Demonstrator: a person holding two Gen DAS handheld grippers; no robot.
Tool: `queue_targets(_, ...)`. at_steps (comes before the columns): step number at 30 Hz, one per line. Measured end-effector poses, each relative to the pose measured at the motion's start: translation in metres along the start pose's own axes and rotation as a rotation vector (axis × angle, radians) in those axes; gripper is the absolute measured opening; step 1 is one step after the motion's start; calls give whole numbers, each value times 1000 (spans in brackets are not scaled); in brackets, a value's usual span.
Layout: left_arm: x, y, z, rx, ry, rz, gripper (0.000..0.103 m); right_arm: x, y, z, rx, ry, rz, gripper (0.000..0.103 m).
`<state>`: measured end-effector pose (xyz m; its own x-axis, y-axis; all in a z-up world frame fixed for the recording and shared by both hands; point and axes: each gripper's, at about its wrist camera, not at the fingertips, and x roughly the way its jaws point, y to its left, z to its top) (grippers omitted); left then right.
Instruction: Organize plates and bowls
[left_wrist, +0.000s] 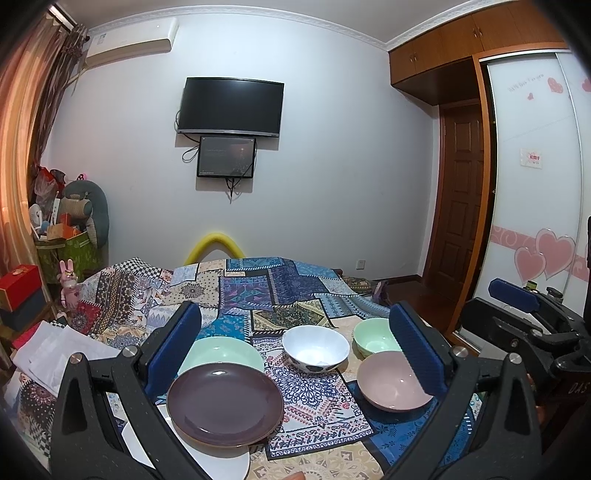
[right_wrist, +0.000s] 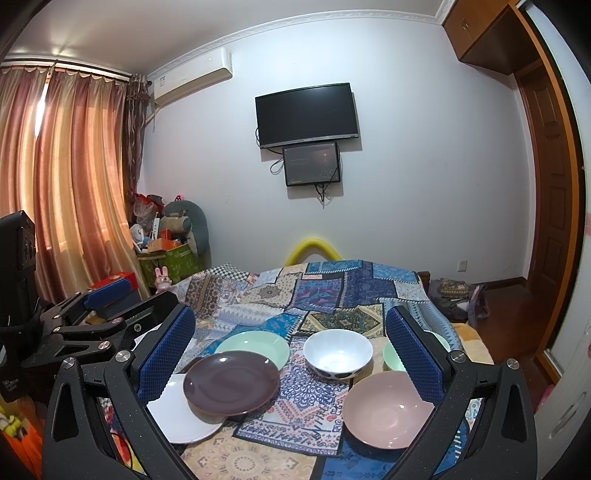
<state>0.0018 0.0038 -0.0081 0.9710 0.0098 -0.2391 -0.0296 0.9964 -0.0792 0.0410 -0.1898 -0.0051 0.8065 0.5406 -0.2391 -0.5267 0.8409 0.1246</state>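
Note:
On the patchwork cloth lie three plates at left: a dark purple plate (left_wrist: 224, 402) (right_wrist: 232, 382), overlapping a mint green plate (left_wrist: 221, 353) (right_wrist: 255, 347) behind it and a white plate (left_wrist: 207, 456) (right_wrist: 181, 413) in front. At right stand three bowls: a white bowl (left_wrist: 316, 347) (right_wrist: 338, 352), a mint green bowl (left_wrist: 373, 336) (right_wrist: 392, 355) and a pink bowl (left_wrist: 391, 380) (right_wrist: 388, 408). My left gripper (left_wrist: 299, 350) is open above the dishes, holding nothing. My right gripper (right_wrist: 291, 354) is open too, empty, hovering over the same spread.
The patchwork-covered table (left_wrist: 258, 288) (right_wrist: 332, 284) ends near a yellow foam tube (left_wrist: 214, 242) at the far edge. Folded white cloth (left_wrist: 51, 350) lies at left. A cluttered corner with boxes (right_wrist: 166, 251), curtains (right_wrist: 66, 177) and a wardrobe (left_wrist: 532, 177) surround it.

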Motion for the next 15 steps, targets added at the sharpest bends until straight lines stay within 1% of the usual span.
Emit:
queue_targets(10,1,1,0,0,4,-3,103,1,0,-1,2,1,-1,103)
queue_targets(15,8,4,-2,12,14,6,103,8,-2,-4,12,21,3,103)
